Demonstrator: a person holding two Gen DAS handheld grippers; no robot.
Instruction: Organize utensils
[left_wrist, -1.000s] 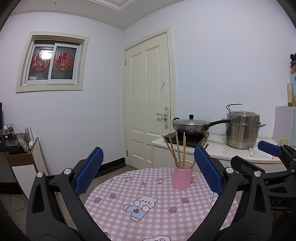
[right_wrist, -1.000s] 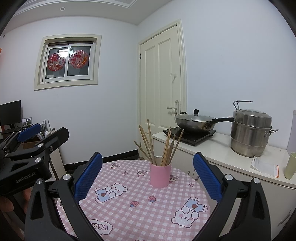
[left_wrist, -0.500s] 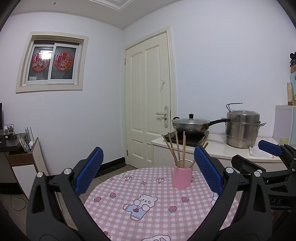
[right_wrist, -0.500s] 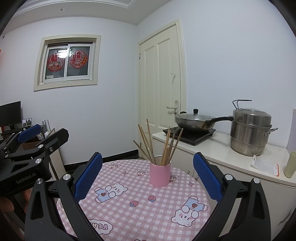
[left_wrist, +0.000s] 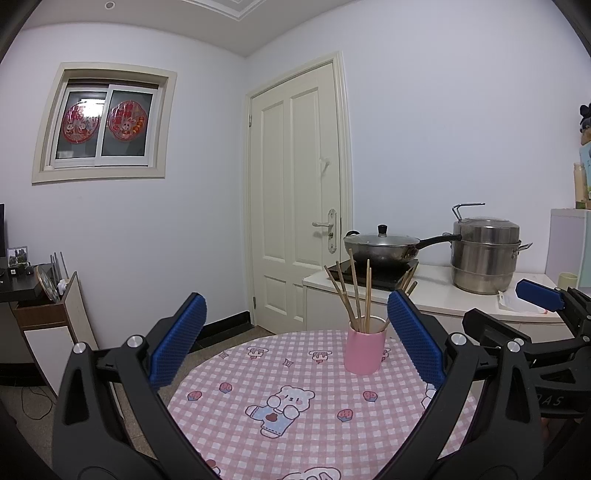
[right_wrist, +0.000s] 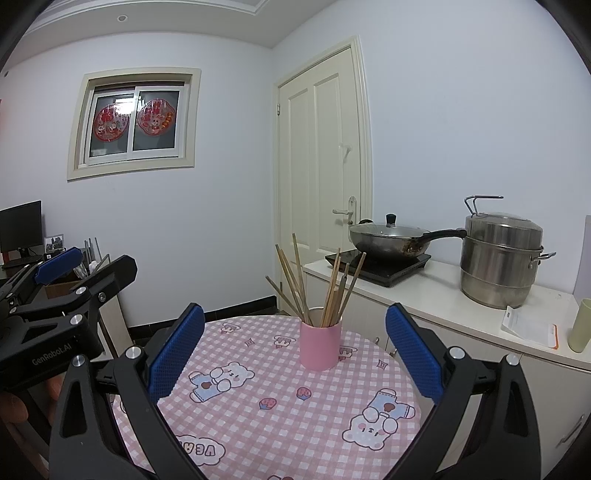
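On the left, the left gripper (left_wrist: 295, 347) hangs above the round table in its pink checked bear-print cloth (left_wrist: 295, 413), blue pads spread wide, nothing between them. Centre stage, the pink cylindrical cup (right_wrist: 320, 344) stands upright, wooden chopsticks (right_wrist: 317, 284) fanned inside, likely gathered there for tidiness. To the right, the right gripper (right_wrist: 295, 347) gapes empty too, poised short of the cup.

Both wrist views face the pink cup (left_wrist: 364, 350) – side by side.
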